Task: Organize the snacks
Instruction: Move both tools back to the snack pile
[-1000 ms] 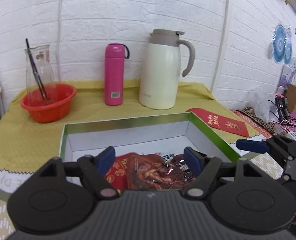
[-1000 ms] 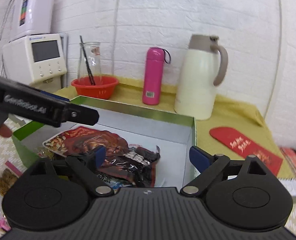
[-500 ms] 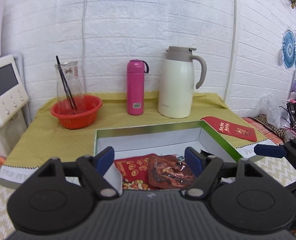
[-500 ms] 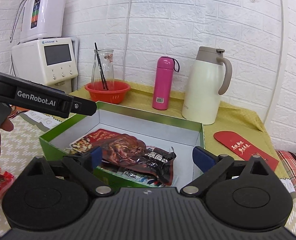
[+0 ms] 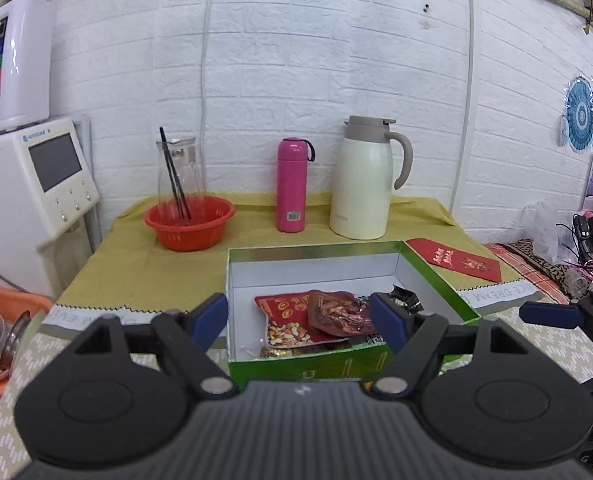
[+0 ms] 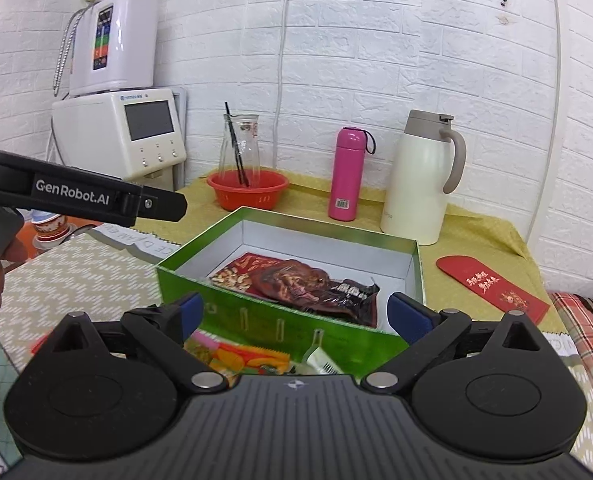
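Currently I hold 2 empty, open tools: left gripper, right gripper. 1 green box (3 visible snack packets) sits before 1 thermos.

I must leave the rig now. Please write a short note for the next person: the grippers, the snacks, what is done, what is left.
Left gripper: open, empty, in front of the box.
Right gripper: open, empty, also in front of the box.
Done: several packets in the box, among them a nut packet and a dark meat packet.
Left: some packets lie on the table before the box's near wall, partly hidden by the right gripper. Put them in the box.
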`<state>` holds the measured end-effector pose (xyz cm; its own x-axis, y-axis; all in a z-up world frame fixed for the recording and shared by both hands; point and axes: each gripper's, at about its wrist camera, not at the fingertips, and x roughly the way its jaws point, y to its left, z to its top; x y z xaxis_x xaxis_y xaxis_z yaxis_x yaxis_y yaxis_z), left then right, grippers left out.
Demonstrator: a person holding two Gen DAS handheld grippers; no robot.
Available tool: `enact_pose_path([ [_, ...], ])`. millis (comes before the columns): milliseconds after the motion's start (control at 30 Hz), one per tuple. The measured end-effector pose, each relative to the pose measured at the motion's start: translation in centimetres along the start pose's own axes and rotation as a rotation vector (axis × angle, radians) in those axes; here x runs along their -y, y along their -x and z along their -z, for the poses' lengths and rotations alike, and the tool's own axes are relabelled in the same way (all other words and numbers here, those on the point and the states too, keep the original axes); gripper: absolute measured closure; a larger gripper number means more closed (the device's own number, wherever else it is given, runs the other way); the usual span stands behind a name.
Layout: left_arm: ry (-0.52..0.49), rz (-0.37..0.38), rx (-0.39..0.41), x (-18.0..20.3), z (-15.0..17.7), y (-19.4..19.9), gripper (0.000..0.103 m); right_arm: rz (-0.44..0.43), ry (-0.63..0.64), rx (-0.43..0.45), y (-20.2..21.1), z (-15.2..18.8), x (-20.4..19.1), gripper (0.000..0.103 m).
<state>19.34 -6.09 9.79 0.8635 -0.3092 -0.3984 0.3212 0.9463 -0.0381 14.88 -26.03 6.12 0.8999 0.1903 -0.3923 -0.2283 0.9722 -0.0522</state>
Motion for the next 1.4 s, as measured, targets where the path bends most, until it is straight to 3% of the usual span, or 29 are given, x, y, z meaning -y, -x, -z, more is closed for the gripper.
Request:
enact_pose_path([
  [300, -0.051, -0.069, 0.002, 1.4, 2.3, 2.8, 0.026, -0.011, 0.008, -0.014, 2.7, 1.9, -1.4, 0.0],
  [567, -0.037, -0.057, -0.045, 2.0, 4.4, 2.8, 0.025, 0.004, 0.014, -0.062, 3.6, 4.3, -1.1, 0.0],
  [833, -0.032, 0.0, -0.117, 3.0, 6.0, 1.1, 0.025, 0.017, -0.053, -0.128, 3.7, 6.8, 1.5, 0.0],
  [1167, 0.003, 0.19, -0.226, 6.3, 6.6, -2.5, 0.025, 0.005, -0.142, -0.174, 2.2, 8.4, 3.9, 0.0],
  [1400, 0.026, 0.198, -0.235, 6.9, 6.2, -3.8, 0.025, 0.024, -0.103, -0.159, -0.4, 7.8, 4.4, 0.0],
])
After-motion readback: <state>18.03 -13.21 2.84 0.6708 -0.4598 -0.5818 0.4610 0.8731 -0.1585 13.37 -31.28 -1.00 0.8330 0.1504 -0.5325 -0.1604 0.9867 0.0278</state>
